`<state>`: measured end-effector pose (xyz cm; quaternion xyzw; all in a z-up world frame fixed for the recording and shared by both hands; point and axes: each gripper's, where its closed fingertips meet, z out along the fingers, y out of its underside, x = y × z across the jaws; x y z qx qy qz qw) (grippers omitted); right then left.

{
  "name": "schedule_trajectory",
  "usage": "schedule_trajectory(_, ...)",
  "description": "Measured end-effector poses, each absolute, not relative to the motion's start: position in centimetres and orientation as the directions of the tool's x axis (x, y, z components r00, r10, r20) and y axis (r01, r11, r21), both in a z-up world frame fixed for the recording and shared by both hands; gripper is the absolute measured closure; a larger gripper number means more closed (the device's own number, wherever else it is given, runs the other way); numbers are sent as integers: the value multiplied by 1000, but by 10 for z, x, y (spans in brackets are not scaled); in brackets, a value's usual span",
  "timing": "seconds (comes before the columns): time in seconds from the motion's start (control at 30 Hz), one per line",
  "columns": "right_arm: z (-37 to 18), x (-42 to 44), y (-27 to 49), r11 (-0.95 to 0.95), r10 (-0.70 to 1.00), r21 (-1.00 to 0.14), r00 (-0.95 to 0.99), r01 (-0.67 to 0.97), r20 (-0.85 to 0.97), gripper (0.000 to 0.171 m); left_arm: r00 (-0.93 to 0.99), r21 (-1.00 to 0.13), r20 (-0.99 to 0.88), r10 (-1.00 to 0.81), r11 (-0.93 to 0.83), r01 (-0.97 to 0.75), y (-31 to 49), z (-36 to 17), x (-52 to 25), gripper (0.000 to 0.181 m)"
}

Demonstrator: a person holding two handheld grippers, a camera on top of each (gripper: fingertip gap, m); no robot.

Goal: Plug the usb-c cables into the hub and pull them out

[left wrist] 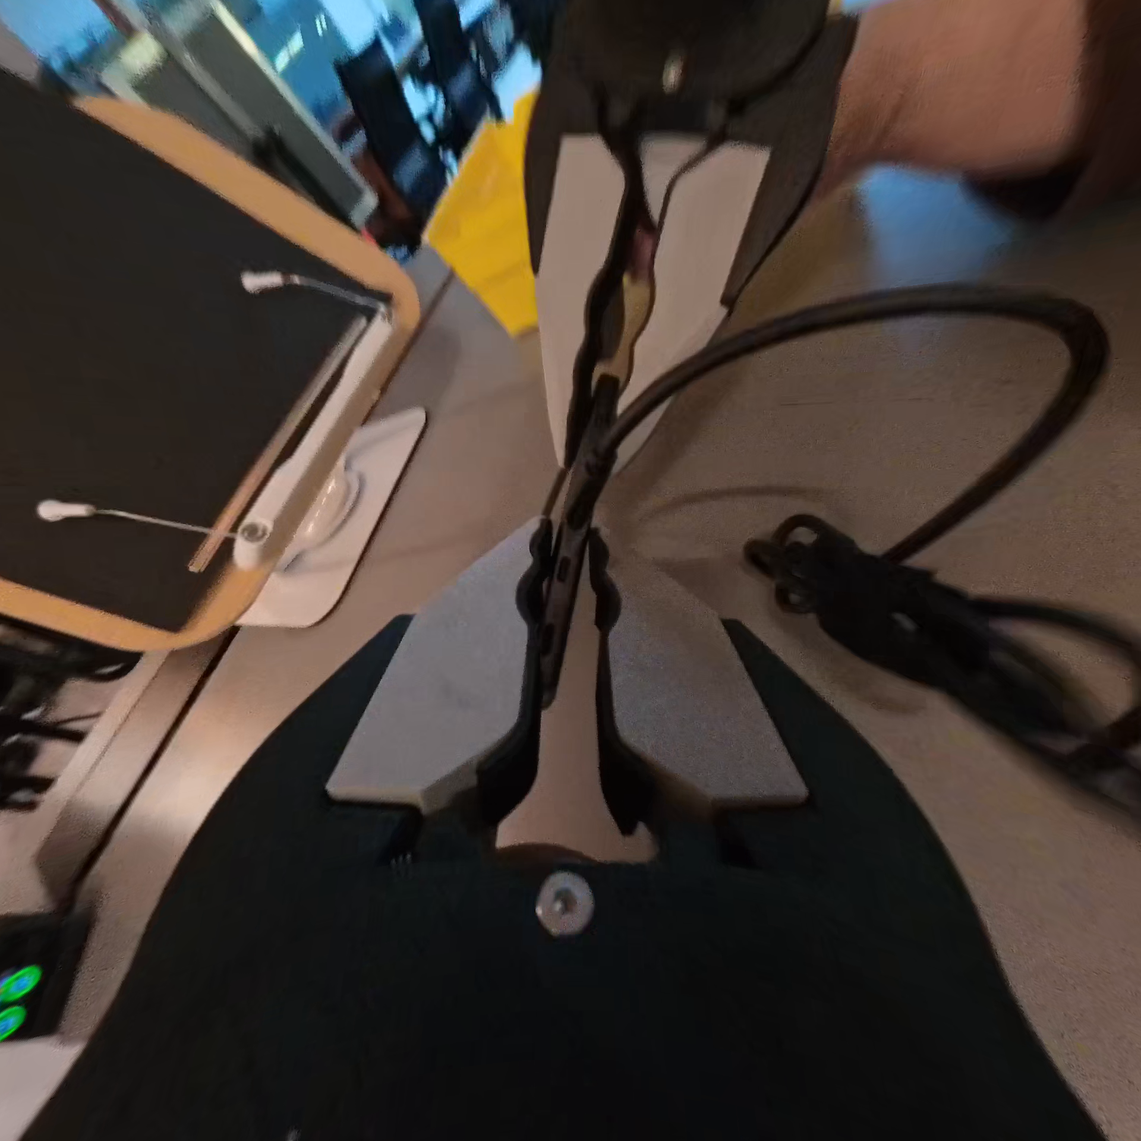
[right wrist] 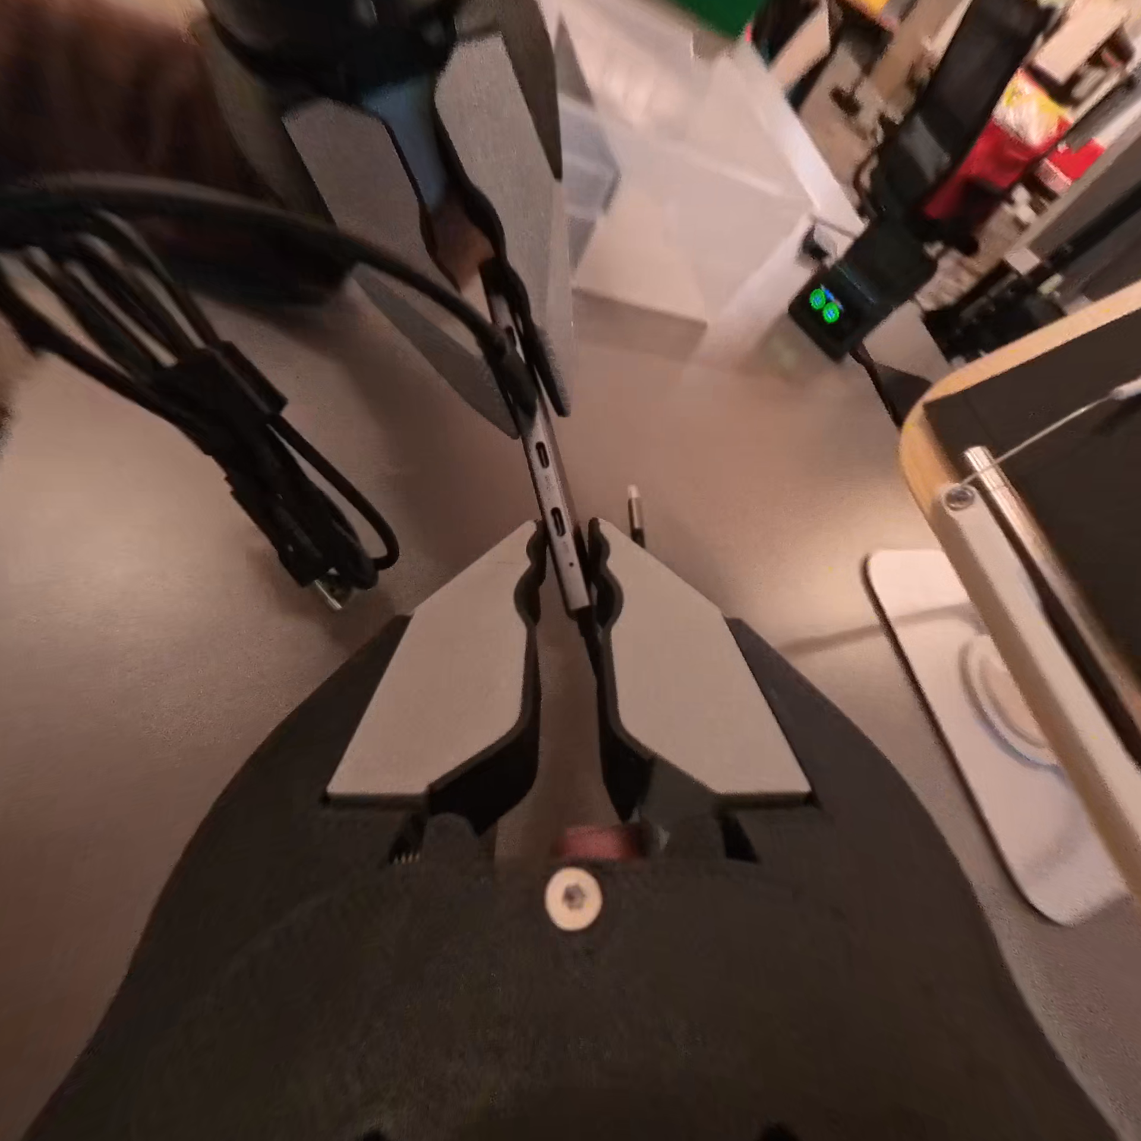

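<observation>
A thin grey hub [right wrist: 551, 488] with several USB-C ports along its edge is held above the table between both grippers. My right gripper [right wrist: 565, 537] is shut on its near end. My left gripper [right wrist: 531, 395] comes from the opposite side and is shut on the far end. In the left wrist view the hub [left wrist: 571, 555] sits in my left gripper [left wrist: 565, 543], with my right gripper [left wrist: 596, 444] above it. A black cable [left wrist: 926, 309] loops from the hub to a strapped cable bundle [left wrist: 864, 605] [right wrist: 247, 420]. A loose plug [right wrist: 636, 512] lies on the table beyond my right gripper.
A black panel with a tan frame [left wrist: 154, 370] [right wrist: 1049, 463] stands on a white base [left wrist: 346, 494] [right wrist: 926, 648] at the table's side. A black box with green lights [right wrist: 827, 309] sits near the edge. A person's arm [left wrist: 957, 92] is behind the right gripper. A yellow bin [left wrist: 488, 234] stands beyond.
</observation>
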<state>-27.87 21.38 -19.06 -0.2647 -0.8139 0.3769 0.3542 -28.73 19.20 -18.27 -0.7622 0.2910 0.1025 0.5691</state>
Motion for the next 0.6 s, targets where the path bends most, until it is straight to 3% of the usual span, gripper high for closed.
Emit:
schedule_trajectory(0.03, -186, -275, 212, 527, 704, -837, -628, 148, 332, 161, 829, -842, -450, -334, -150, -518, 192, -175, -283, 171)
schedule_trajectory(0.23, -184, -266, 201, 356, 682, -919, -719, 171, 130, 164, 871, -904, -341, -353, -130, -407, 191, -168, -281, 163)
schedule_trajectory(0.53, -174, -258, 189, 275, 639, -950, -766, 144, 69, 164, 856, -962, -68, -512, -193, -192, 181, -171, -266, 170)
schedule_trajectory(0.6, -174, -258, 189, 276, 638, -950, -767, 143, 70, 164, 849, -956, -20, -529, -238, -171, 181, -176, -264, 163)
